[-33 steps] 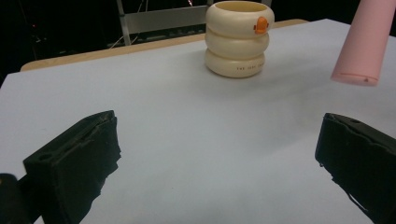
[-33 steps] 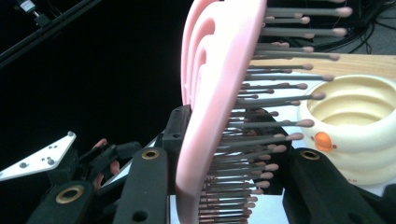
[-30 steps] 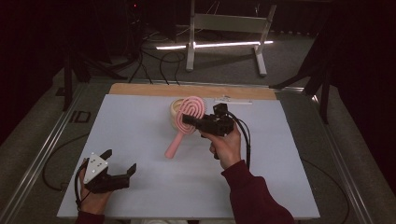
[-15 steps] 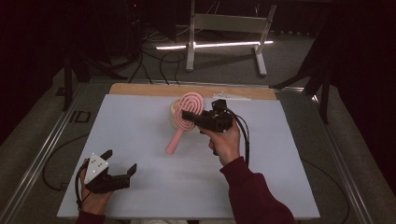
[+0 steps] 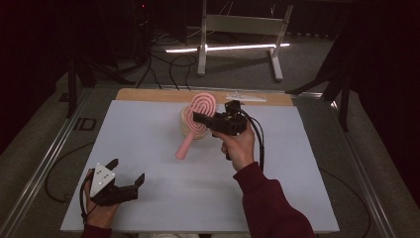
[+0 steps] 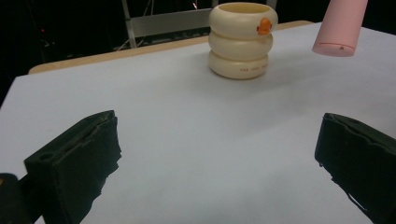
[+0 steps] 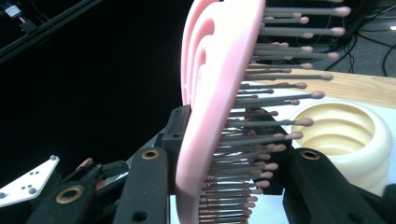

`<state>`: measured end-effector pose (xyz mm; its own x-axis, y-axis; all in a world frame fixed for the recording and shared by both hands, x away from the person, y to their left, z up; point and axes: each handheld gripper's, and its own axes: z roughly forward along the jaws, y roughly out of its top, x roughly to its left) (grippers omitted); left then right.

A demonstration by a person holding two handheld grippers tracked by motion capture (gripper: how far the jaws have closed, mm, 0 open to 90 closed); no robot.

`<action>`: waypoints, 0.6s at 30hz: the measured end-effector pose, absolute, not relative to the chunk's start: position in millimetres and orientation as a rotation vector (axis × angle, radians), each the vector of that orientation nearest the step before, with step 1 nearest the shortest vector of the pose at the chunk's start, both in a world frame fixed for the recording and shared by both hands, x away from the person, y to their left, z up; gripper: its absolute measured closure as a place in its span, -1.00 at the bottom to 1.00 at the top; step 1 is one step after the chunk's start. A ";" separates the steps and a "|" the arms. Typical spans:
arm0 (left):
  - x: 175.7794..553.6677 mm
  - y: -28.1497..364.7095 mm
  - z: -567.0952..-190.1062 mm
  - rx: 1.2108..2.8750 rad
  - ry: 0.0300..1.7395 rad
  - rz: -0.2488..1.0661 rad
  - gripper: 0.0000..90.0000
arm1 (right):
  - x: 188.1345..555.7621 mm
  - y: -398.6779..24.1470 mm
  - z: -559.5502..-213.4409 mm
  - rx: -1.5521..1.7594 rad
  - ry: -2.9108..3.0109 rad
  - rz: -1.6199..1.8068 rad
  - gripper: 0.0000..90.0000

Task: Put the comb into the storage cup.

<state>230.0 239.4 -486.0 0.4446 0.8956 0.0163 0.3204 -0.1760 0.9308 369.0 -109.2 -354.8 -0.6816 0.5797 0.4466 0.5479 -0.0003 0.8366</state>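
Hairbrush (image 5: 198,119), pink with a spiral-cut head, is held off the table (image 5: 148,148) in the right gripper (image 5: 200,118). Its jaws are clamped on the head of the brush: in the right gripper view one black jaw presses the smooth pink back, the other sits against the grey bristles (image 7: 280,88), and the brush (image 7: 210,116) stands on edge between them. In the high view the head rises past the jaws toward the far side of the table, while the handle slants down toward the person and to the left, its tip hanging above the white surface. The right hand (image 5: 240,146) comes in from the near side, so the brush lies ahead and to the left of it.

Just behind and beneath the brush head stands a cream ribbed cup (image 5: 188,124), upright on the table; the right gripper view shows its open mouth (image 7: 341,130) close beside the bristles.

The left gripper (image 5: 126,181) rests at the near left corner, well apart from the brush, jaws spread wide with nothing between them. Its view shows the cup (image 6: 243,39) across the bare table and the handle's rounded end (image 6: 338,25) hanging at the upper right.
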 end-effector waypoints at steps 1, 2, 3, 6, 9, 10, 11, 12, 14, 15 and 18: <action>230.1 239.6 -486.2 1.722 1.056 0.739 -0.98 | 369.3 -109.3 -354.2 1.241 2.200 1.818 0.40; 230.0 239.7 -486.4 1.722 1.057 0.740 -0.98 | 369.8 -109.1 -353.6 1.240 2.198 1.819 0.40; 230.0 239.8 -486.4 1.723 1.057 0.740 -0.98 | 370.2 -109.0 -353.1 1.241 2.197 1.818 0.40; 229.8 239.6 -486.2 1.723 1.056 0.744 -0.98 | 372.1 -108.5 -352.4 1.242 2.195 1.812 0.40; 229.6 238.7 -486.4 1.722 1.057 0.745 -0.98 | 374.6 -108.7 -352.2 1.251 2.192 1.818 0.40; 229.6 238.5 -486.5 1.722 1.057 0.744 -0.98 | 375.6 -108.9 -351.9 1.256 2.189 1.820 0.40; 229.5 238.5 -486.4 1.722 1.057 0.745 -0.98 | 376.5 -109.1 -351.3 1.257 2.187 1.819 0.40; 229.4 238.6 -486.3 1.721 1.056 0.745 -0.98 | 377.5 -109.3 -350.6 1.257 2.183 1.819 0.40; 229.6 239.2 -486.3 1.719 1.057 0.741 -0.98 | 379.3 -109.9 -348.8 1.257 2.181 1.817 0.40; 229.6 239.3 -486.4 1.718 1.059 0.739 -0.98 | 380.0 -110.0 -347.6 1.260 2.180 1.818 0.40; 229.7 239.2 -486.5 1.719 1.058 0.738 -0.98 | 382.7 -110.9 -344.5 1.247 2.183 1.816 0.40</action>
<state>229.7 239.2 -486.5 0.4428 0.8965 0.0126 0.3214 -0.1719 0.9312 382.7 -110.9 -344.5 -0.6763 0.5890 0.4425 0.5422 -0.0086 0.8402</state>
